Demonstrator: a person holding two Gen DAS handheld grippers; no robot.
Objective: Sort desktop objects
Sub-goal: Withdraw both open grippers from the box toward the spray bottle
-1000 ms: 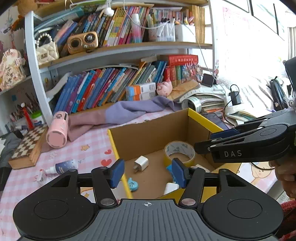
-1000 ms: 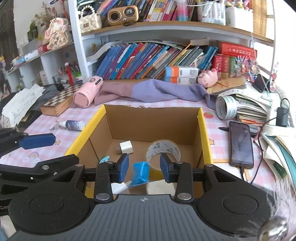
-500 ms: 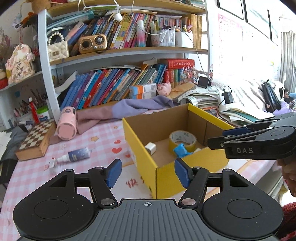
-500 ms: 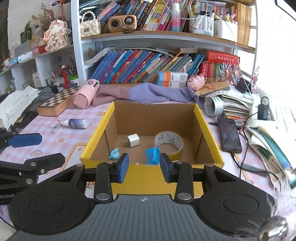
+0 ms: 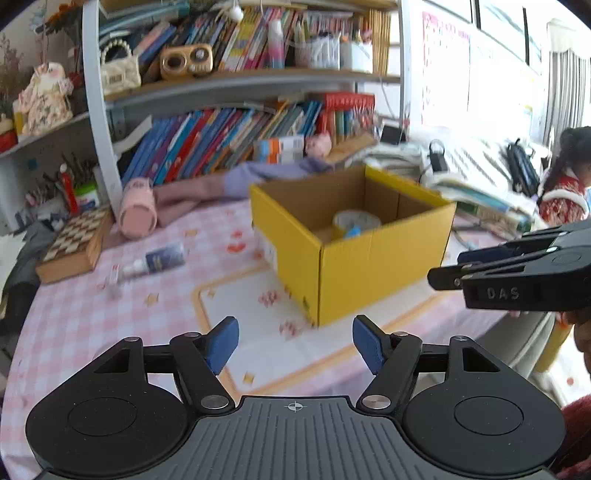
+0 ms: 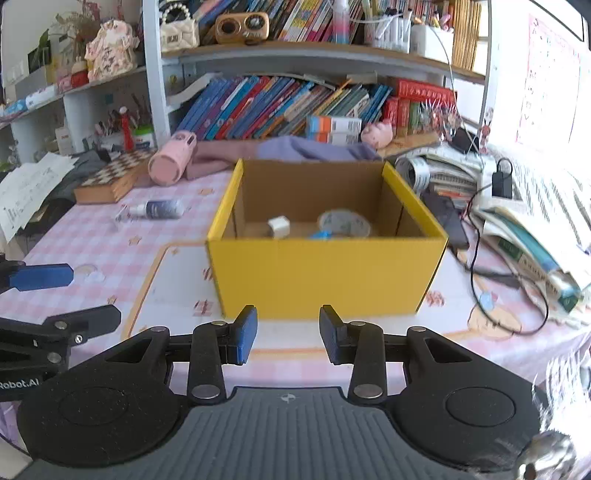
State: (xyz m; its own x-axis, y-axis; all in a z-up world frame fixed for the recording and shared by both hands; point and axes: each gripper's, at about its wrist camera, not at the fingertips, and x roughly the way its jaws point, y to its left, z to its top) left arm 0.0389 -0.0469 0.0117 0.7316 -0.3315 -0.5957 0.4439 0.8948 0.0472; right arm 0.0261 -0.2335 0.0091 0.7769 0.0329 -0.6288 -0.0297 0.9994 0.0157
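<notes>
Right wrist view: the right gripper (image 6: 284, 330) hangs spread and empty before the yellow cardboard box (image 6: 325, 273), which holds a tape roll (image 6: 344, 222) and white charger plug (image 6: 279, 226). Left gripper (image 5: 291, 343) likewise gapes. Far left, the small spray bottle (image 6: 159, 209) lies flat: probably light, rigid, apt to roll; grip across its barrel.

surface (image 6: 110, 254): pink-and-white checked cloth, lower half of frame | bookshelf (image 6: 295, 48): white frame, wooden boards, packed with books, across the top | window (image 5: 517, 74): upper right, bright daylight washing out that side | wall (image 6: 22, 29): pale, upper left corner
</notes>
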